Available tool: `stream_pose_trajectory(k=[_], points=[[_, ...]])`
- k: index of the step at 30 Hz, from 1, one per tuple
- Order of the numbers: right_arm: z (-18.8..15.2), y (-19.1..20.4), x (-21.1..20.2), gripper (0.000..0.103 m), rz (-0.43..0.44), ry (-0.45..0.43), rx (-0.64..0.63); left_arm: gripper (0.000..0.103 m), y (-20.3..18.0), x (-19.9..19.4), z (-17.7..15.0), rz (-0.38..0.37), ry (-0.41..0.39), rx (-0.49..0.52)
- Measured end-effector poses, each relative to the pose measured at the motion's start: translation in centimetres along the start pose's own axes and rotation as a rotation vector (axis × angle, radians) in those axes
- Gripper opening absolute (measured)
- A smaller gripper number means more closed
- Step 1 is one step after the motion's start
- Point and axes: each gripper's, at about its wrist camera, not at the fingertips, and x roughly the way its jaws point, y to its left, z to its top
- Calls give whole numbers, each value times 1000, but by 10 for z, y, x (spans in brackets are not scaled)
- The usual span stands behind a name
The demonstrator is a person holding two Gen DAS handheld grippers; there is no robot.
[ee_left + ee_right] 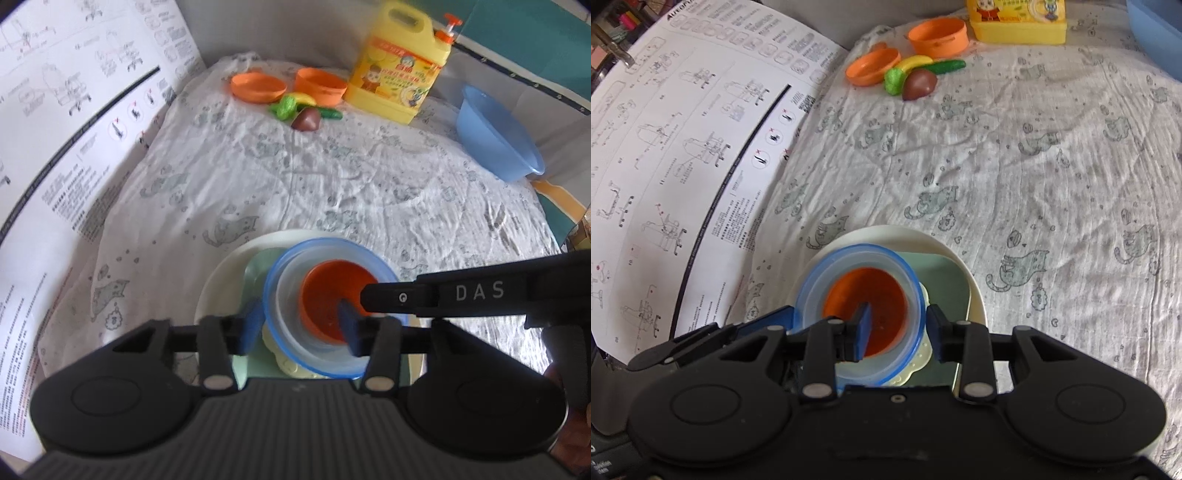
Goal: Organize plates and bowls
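A stack sits at the near edge of the cloth: a white plate (221,280) (960,254), a pale green square plate (255,269) (942,273), a cream dish (923,354), a clear blue-rimmed bowl (288,266) (820,269) and an orange bowl (325,291) (871,291) inside it. My left gripper (299,328) is open, its fingers straddling the blue-rimmed bowl's left wall. My right gripper (899,332) is open, its fingers straddling the bowl's right wall; it also shows in the left wrist view (443,291).
At the back lie an orange plate (258,86) (873,66), an orange bowl (320,85) (938,37), toy vegetables (304,110) (916,77), a yellow detergent jug (402,62) (1019,18) and a blue basin (498,136). A printed instruction sheet (74,129) (683,147) lies left.
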Motion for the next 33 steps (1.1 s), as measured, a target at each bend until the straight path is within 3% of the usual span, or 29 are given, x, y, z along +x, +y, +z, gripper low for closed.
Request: stream_pose_trajectory(k=[1, 3, 5, 7, 12, 20, 28, 33], points=[[-1, 0, -4, 36, 0, -9, -6, 69, -2, -4, -1, 7, -18, 9], [-1, 0, -11, 48, 7, -29, -9, 92, -7, -13, -3, 26, -64, 27], [-3, -2, -21, 67, -2, -59, -15, 101, -10, -22, -5, 49, -112, 41], [-6, -4, -33, 81, -3, -91, -20, 103, -11, -31, -7, 58, -147, 46], [-14, -11, -56, 102, 37, -146, -22, 103, -10, -47, -12, 48, -187, 47], [-34, -14, -89, 103, 21, -224, -55, 103, -23, -66, -25, 62, -228, 98], [-63, -11, -109, 103, -90, -272, -108, 103, -25, -82, -45, 87, -262, 135], [-86, -11, -108, 103, -118, -288, -243, 103, -18, -88, -61, 89, -266, 142]])
